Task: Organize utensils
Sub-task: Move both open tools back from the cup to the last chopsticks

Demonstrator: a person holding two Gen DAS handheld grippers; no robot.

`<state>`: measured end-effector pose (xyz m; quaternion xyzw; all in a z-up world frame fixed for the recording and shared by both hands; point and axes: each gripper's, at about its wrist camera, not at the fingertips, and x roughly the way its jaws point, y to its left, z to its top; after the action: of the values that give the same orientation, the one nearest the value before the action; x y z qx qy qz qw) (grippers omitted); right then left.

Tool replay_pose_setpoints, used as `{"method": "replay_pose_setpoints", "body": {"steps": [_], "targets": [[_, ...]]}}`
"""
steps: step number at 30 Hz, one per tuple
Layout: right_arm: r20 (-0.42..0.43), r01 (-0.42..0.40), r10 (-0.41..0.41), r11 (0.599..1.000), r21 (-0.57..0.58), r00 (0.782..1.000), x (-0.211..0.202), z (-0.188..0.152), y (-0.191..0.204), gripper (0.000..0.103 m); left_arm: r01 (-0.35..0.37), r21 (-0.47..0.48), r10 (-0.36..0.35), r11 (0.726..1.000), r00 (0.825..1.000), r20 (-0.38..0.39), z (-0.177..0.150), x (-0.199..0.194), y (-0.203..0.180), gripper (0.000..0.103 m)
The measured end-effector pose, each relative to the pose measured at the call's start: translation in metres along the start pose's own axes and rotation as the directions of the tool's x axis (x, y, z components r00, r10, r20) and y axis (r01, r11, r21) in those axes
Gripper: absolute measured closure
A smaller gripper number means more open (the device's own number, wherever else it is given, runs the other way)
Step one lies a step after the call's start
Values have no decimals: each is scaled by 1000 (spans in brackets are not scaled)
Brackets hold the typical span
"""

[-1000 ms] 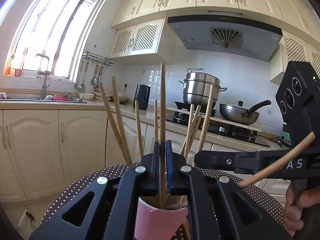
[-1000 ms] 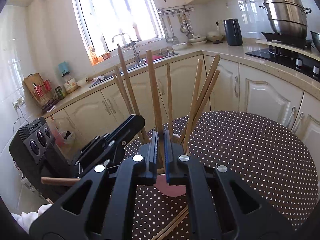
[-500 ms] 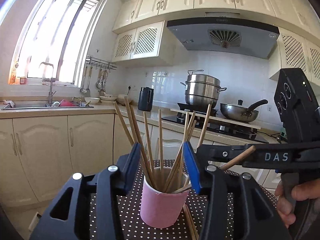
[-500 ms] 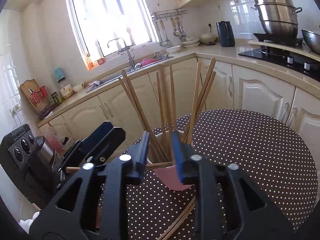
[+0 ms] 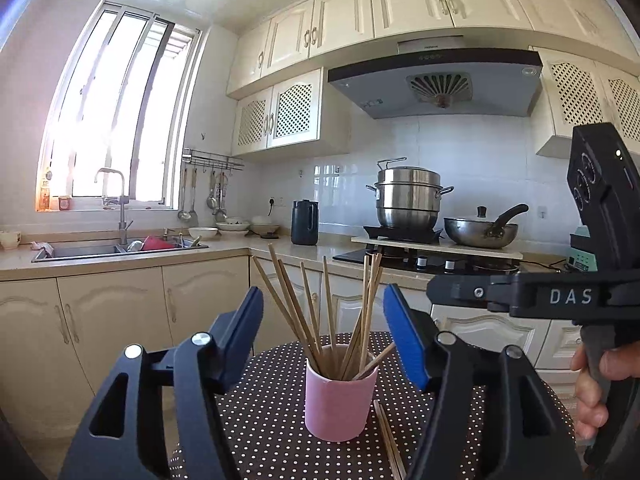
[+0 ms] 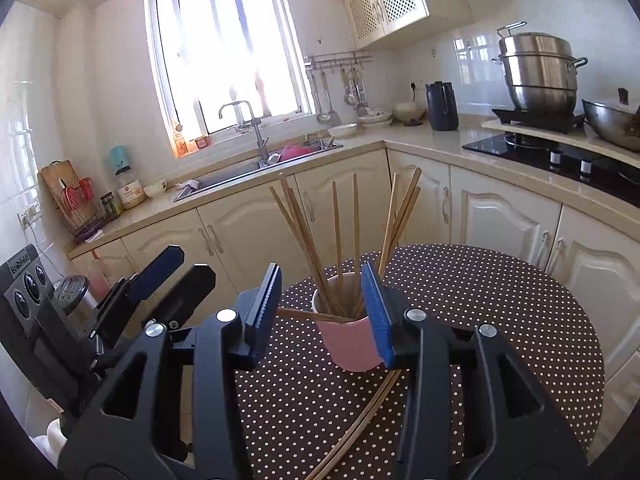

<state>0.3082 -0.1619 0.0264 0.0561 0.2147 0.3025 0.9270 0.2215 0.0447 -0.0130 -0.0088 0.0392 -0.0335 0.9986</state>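
A pink cylindrical cup (image 5: 340, 398) stands upright on the round worktop covered in a brown cloth with white polka dots (image 5: 264, 412), and a bundle of long wooden chopsticks (image 5: 316, 312) stands in it, fanning out above the rim. One chopstick lies low and slanted across the cup's mouth (image 6: 308, 315), its end sticking out past the rim towards the left in the right wrist view. Two more loose wooden chopsticks (image 6: 360, 420) lie flat on the dotted cloth just beside the cup, on its near side.

The left gripper (image 5: 323, 330) is near the cup with its blue-padded fingers (image 5: 404, 336) spread wide, holding nothing; the cup and its chopsticks show in the gap between them. The right gripper (image 6: 322, 312) is likewise close to the cup, its fingers (image 6: 264, 308) spread apart and empty (whether either pad touches the cup's wall cannot be told). From the left wrist view the right gripper's black body marked "DAS" (image 5: 568, 296) sits to the right, gripped by a bare hand (image 5: 600, 388).

Far behind, a cream kitchen counter carries a steel sink (image 6: 248, 168), a dark kettle (image 5: 305, 222) and a stacked steel steamer pot (image 5: 408, 196).
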Motion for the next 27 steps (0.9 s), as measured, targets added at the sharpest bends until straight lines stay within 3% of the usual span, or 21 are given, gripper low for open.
{"method": "replay_pose_setpoints", "body": {"steps": [16,27], "targets": [[19,15,-15,1000,-5,1000,-50,-23,22,58,-25,47,27,999,999,-46,3,-36,-16,36],[-24,33,-33,999,9,999,-49,-51,15,56,-25,83,35,996,991,-129,-17,-35,-25,35]]}}
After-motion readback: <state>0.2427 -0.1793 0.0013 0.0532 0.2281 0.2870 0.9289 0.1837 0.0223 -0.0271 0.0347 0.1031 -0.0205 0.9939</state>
